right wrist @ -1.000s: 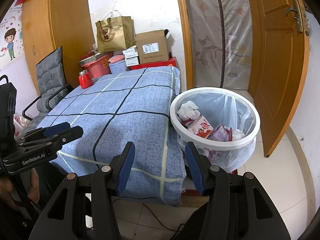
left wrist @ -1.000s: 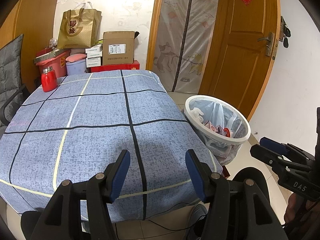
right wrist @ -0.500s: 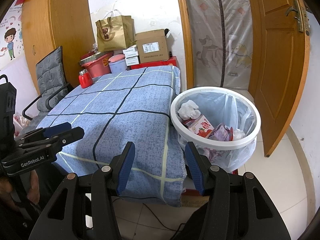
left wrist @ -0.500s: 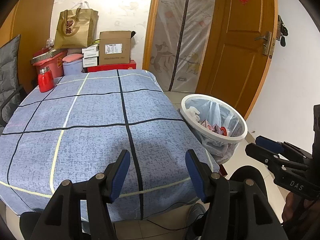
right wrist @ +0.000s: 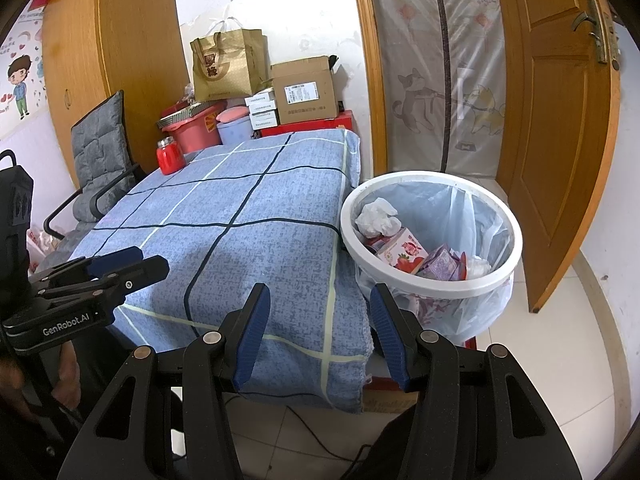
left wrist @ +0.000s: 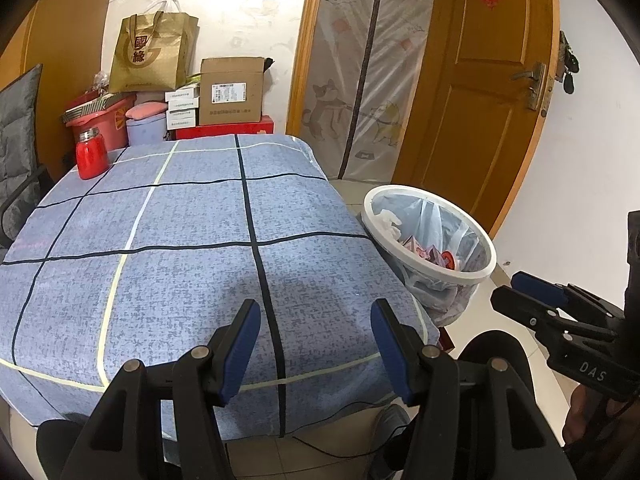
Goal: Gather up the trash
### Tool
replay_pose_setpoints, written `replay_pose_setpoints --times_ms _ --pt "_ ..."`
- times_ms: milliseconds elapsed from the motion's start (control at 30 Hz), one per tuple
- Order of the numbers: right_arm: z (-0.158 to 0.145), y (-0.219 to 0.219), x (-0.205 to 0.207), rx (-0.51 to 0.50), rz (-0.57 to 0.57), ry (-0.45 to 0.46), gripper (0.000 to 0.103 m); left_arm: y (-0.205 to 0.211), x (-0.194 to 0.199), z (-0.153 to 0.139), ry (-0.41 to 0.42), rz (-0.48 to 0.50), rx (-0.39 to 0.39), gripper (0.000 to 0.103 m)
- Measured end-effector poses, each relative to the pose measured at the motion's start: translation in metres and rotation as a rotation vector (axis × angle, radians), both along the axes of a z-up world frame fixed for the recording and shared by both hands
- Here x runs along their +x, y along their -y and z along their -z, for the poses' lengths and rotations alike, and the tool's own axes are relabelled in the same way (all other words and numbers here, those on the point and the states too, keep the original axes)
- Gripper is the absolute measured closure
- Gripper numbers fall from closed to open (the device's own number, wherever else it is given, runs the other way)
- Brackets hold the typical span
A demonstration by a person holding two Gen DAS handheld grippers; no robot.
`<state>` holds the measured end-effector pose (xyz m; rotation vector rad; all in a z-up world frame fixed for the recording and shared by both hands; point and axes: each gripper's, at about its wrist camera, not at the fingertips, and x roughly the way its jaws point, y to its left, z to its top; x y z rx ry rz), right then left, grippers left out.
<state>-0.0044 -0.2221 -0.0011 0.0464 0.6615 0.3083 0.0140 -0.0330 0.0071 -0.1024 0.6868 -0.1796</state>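
A white trash bin (right wrist: 432, 285) lined with a clear bag stands on the floor at the table's right side; it also shows in the left wrist view (left wrist: 472, 276). Inside lie a crumpled tissue (right wrist: 378, 218), a strawberry carton (right wrist: 402, 251) and a purple wrapper (right wrist: 442, 262). The table carries a blue checked cloth (left wrist: 180, 240). My left gripper (left wrist: 316, 346) is open and empty over the table's front edge. My right gripper (right wrist: 318, 336) is open and empty, low in front of the table corner and bin.
A red jar (left wrist: 92, 156) stands at the table's far left corner. Boxes (left wrist: 232, 92), a gold paper bag (left wrist: 154, 54) and a red tub (left wrist: 102, 118) are stacked behind the table. A grey chair (right wrist: 100, 160) is at the left. A wooden door (right wrist: 560, 120) stands open at the right.
The left wrist view has pulled back and shifted slightly, so the bin appears a bit smaller and lower. Both grippers stay open and empty. The right wrist view is nearly unchanged.
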Motion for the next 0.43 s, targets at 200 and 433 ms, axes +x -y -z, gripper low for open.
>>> replay_pose_setpoints --times_ms 200,433 --pt "0.0037 -0.0009 0.0018 -0.002 -0.003 -0.002 0.050 0.0012 -0.0011 0.0000 0.009 -0.012 0.013 0.046" --pt "0.0049 0.0001 0.0028 -0.001 -0.003 -0.004 0.050 0.0014 -0.0027 -0.0011 0.026 -0.030 0.024 0.046"
